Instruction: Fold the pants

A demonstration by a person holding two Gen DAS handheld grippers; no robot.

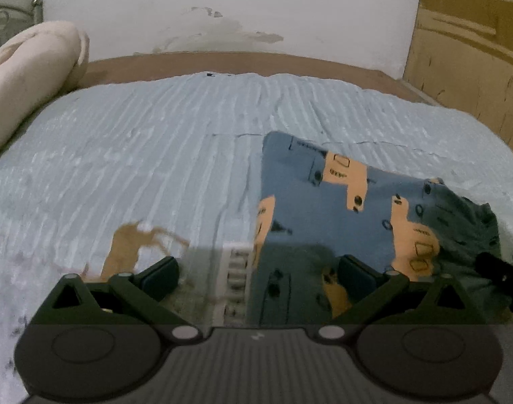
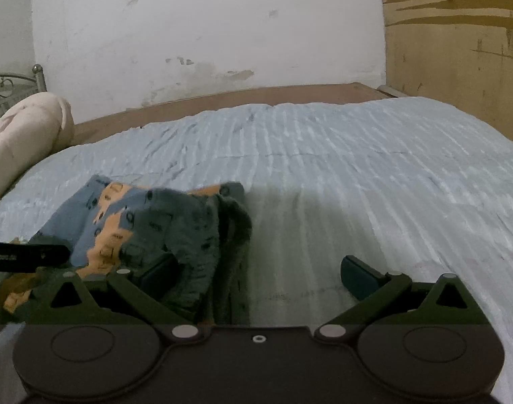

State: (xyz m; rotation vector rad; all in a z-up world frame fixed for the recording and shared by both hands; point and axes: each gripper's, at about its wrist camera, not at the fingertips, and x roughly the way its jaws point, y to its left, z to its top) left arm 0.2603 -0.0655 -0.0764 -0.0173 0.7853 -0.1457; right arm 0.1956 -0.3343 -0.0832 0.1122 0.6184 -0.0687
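The pants (image 1: 340,215) are blue with orange patches and small dark prints, folded into a compact stack on the light blue bedspread (image 1: 138,155). In the left wrist view my left gripper (image 1: 258,277) is open, its jaws wide apart over the stack's left edge, holding nothing. In the right wrist view the pants (image 2: 148,222) lie at lower left with a rumpled dark end. My right gripper (image 2: 258,274) is open over the stack's right edge, empty. The other gripper shows as a dark bar (image 2: 24,256) at the left.
A rolled cream blanket (image 1: 27,77) lies at the bed's left side. A brown bed frame (image 1: 223,62) and a white wall stand behind. A wooden wardrobe (image 1: 472,50) stands at the right. A brown stain (image 1: 125,249) marks the bedspread.
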